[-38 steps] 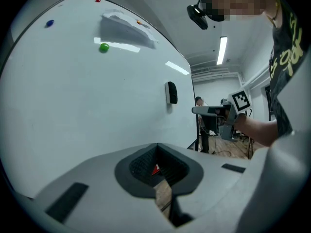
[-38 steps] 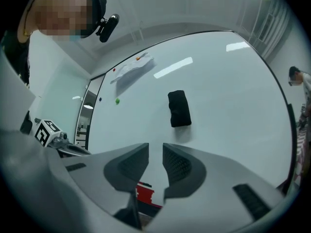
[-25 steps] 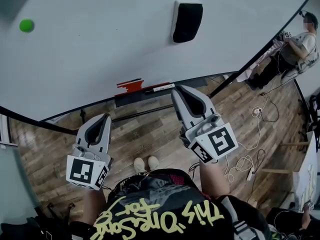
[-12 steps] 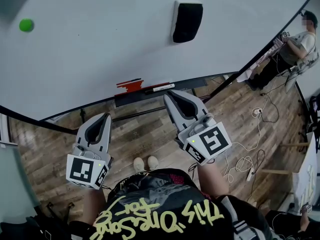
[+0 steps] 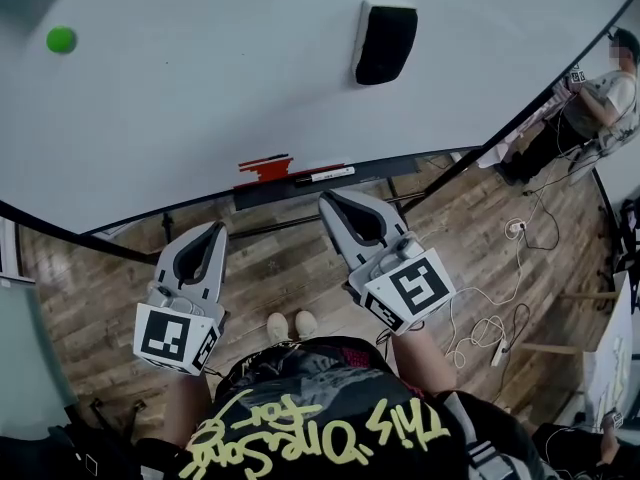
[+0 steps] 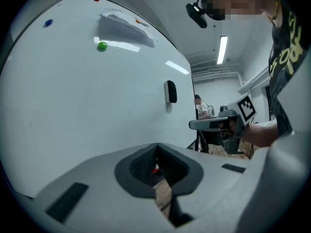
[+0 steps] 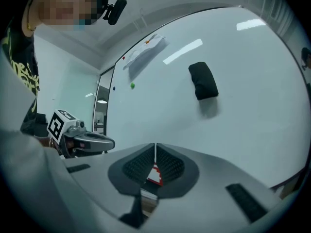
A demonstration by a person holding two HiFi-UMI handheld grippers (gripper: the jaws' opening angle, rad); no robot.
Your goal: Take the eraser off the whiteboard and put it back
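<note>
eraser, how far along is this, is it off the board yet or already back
Done: cannot tell; the eraser sits on the whiteboard, which fits either not started or already returned. In hand: nothing; the left gripper and right gripper are both shut and empty, away from the eraser, the right's jaws having just closed. Left: if not started, reaching up, taking it off and putting it back.

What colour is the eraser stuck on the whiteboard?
Black. The eraser shows best in the head view, dark against the white whiteboard.
</note>
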